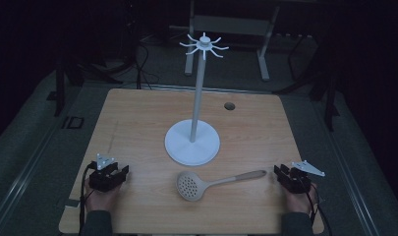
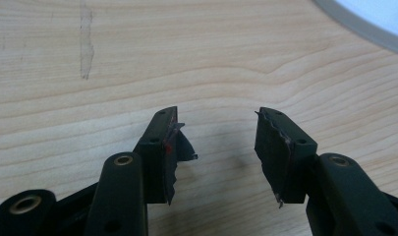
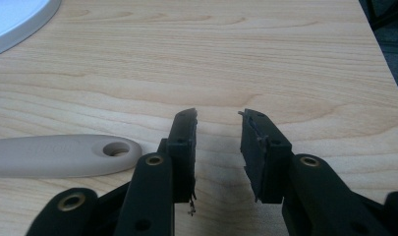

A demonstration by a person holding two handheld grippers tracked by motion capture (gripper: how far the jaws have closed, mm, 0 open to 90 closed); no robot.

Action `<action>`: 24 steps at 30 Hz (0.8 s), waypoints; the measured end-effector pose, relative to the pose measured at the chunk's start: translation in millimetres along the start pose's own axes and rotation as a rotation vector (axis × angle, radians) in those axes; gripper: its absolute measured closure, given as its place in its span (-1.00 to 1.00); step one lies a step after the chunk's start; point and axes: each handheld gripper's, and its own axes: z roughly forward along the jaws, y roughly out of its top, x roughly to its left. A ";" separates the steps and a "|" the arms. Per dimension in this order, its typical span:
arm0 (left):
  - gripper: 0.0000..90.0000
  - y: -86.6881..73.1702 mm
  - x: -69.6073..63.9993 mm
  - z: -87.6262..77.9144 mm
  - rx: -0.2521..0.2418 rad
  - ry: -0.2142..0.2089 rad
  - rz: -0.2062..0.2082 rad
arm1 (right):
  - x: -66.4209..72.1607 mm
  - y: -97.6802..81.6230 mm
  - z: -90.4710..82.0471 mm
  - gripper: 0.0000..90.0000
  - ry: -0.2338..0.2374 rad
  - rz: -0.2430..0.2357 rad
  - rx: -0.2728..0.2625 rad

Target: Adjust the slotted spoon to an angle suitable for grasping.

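Both grippers sit low in the high view, each held in a hand that comes in from the bottom edge: the left gripper (image 1: 119, 172) at the lower left and the right gripper (image 1: 281, 172) at the lower right. Each one's jaws stand wide apart with bare wood between them and nothing in their hold; the left gripper view and the right gripper view show this gap plainly.

Beneath everything lies the tabletop (image 1: 137, 118), pale wood that takes up the middle of the high view, with a small dark round hole (image 1: 229, 105) toward its upper right. In the left gripper view a faint vertical scuff mark (image 2: 86, 42) shows on the wood at the upper left.

At the centre of the high view stands the white rack (image 1: 192, 142), upright: a broad round base, a slim pole, and a ring of short curved hooks at the top of the frame. A curved edge of that base sits in the upper right corner of the left gripper view and in the upper left corner of the right gripper view.

Just below the base, apart from it, lies the beige slotted spoon (image 1: 206, 183). Its perforated bowl is at lower centre and its handle runs right toward the right gripper, stopping short of it. In the right gripper view the handle end (image 3: 64, 156), with its hanging hole, lies just left of the jaws, seemingly not touching them.
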 end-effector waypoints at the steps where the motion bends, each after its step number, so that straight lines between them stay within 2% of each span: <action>1: 0.15 0.3 -0.6 -0.7 -0.005 -0.003 -0.001 | -0.1 -0.1 -0.1 0.48 0.003 -0.001 -0.002; 5: 0.16 0.8 -1.8 -2.6 -0.009 -0.017 0.001 | 0.1 -0.3 -0.4 0.48 0.008 -0.004 -0.004; 6: 0.18 1.5 -4.2 -5.2 -0.011 -0.018 0.027 | 0.3 -0.3 -0.4 0.49 0.006 -0.008 -0.004; 10: 0.18 2.2 -6.8 -7.2 -0.012 -0.022 0.053 | 2.3 -0.5 -0.8 0.60 -0.008 -0.019 -0.011; 16: 0.17 1.9 -9.2 -10.4 -0.016 -0.014 0.063 | 9.6 -2.7 -2.7 0.99 -0.009 -0.038 0.001; 18: 0.17 1.8 -9.9 -11.2 -0.016 -0.012 0.067 | 12.1 -3.3 -3.0 1.00 0.006 -0.047 0.012; 24: 0.17 1.5 -10.7 -13.3 -0.023 -0.016 0.068 | 17.2 -4.2 -2.6 1.00 0.012 -0.060 0.041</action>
